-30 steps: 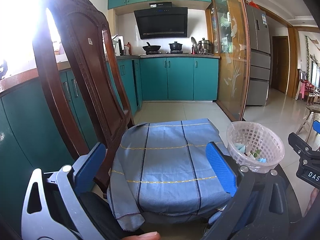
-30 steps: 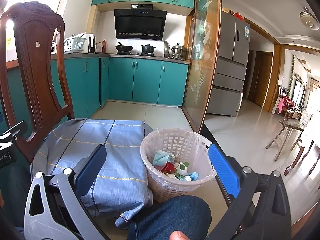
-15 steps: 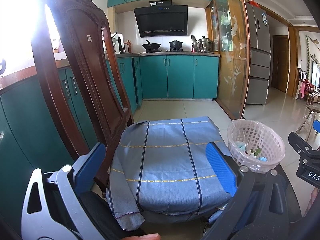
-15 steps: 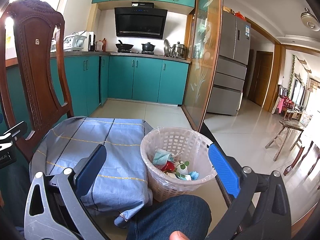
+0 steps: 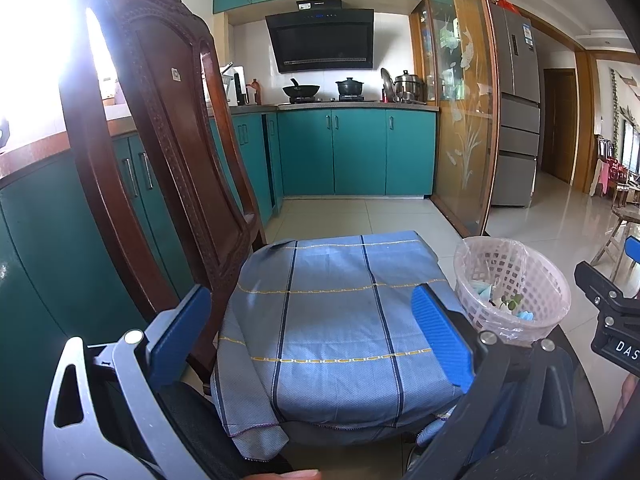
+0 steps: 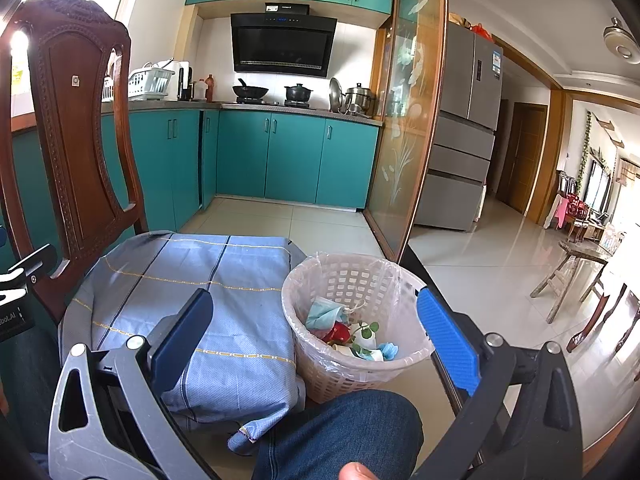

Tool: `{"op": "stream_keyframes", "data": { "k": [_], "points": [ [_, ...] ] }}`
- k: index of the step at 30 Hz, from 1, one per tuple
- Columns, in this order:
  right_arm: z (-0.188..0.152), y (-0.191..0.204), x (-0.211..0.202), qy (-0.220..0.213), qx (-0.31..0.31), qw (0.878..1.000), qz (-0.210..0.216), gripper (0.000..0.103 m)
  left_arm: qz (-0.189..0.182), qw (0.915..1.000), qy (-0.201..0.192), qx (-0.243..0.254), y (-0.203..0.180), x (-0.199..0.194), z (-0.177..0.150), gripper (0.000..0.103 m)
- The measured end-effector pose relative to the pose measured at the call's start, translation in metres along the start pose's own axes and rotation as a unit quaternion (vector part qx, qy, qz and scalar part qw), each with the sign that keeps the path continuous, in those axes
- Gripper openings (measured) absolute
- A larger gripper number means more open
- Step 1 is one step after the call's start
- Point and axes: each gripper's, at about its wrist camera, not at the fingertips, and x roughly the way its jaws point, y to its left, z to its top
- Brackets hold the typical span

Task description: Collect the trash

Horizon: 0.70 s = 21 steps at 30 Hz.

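Left gripper (image 5: 312,334) hangs with jaws spread wide and nothing between them, above the blue checked cloth (image 5: 332,320) on the chair (image 5: 160,152) seat. At the cloth's right edge stands the basket (image 5: 516,308), pale pink lattice with a clear liner, trash low inside. Tiled floor (image 5: 360,216) lies bare beyond.

Right gripper (image 6: 316,336) is likewise spread and holds nothing, its 2 blue pads framing the basket (image 6: 332,364). Trash (image 6: 348,332) inside: a light-blue mask, something red, a green sprig, white scraps. The basket touches the cloth (image 6: 192,280); a knee (image 6: 340,436) sits just before it, open floor (image 6: 480,276) to the right.
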Motion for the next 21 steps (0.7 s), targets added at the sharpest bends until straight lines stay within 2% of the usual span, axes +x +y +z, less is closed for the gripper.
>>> {"op": "stream_keyframes", "data": {
  "k": [13, 17, 19, 21],
  "points": [
    [-0.004, -0.001, 0.010, 0.015, 0.001, 1.000, 0.002, 0.100, -0.008, 0.9999, -0.006, 0.012, -0.004, 0.005, -0.004, 0.100],
    [-0.004, -0.003, 0.011, 0.016, 0.003, 1.000, 0.005, 0.100, -0.012, 0.9996, 0.024, 0.011, 0.000, 0.020, -0.005, 0.100],
    [-0.002, -0.003, 0.009, 0.009, 0.008, 1.000, 0.016, 0.100, 0.002, 0.9993, 0.035, 0.010, 0.003, 0.031, -0.007, 0.100],
    [0.003, 0.001, 0.002, -0.013, 0.013, 0.998, 0.054, 0.100, 0.015, 0.9987, 0.047, 0.013, 0.006, 0.044, -0.010, 0.100]
  ]
}}
